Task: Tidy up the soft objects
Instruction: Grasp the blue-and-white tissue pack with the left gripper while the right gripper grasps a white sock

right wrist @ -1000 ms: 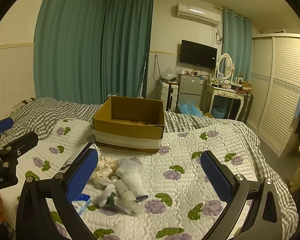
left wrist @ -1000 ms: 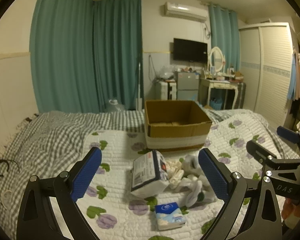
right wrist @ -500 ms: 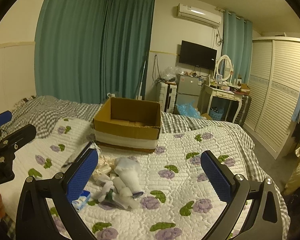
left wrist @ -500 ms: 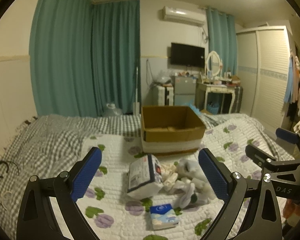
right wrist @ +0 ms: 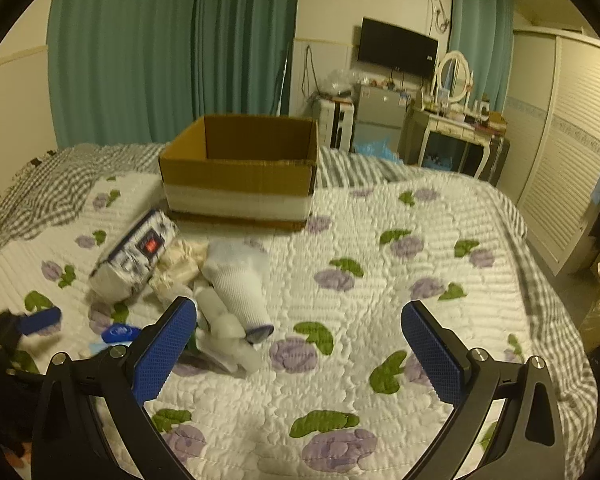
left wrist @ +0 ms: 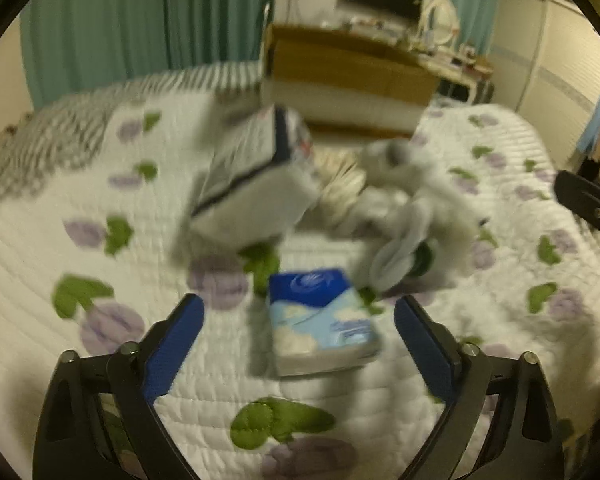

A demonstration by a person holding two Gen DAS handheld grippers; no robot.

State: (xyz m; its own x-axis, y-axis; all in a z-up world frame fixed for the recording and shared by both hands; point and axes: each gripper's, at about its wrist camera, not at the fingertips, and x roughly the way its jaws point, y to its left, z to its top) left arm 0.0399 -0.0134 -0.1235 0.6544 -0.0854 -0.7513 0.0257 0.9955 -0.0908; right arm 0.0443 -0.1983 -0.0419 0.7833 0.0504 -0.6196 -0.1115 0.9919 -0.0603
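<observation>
A small blue and white tissue pack [left wrist: 320,320] lies on the quilt between the open fingers of my left gripper [left wrist: 300,340], just ahead of the tips. Behind it lies a larger white and navy tissue pack [left wrist: 256,184] [right wrist: 134,258] next to a pile of white and cream socks [left wrist: 400,200] [right wrist: 228,280]. An open cardboard box [right wrist: 240,172] [left wrist: 340,76] stands on the bed behind them. My right gripper [right wrist: 300,344] is open and empty over the quilt, right of the sock pile. The left wrist view is blurred.
The bed has a white quilt [right wrist: 380,280] with purple flowers and a grey checked blanket [right wrist: 48,192] at the left. The bed's right edge drops to the floor by a wardrobe [right wrist: 572,140]. A dresser with a mirror [right wrist: 452,120] stands behind.
My left gripper has dropped down and forward toward the small blue tissue pack, which now sits between its fingers. My right gripper has tilted down slightly toward the socks.
</observation>
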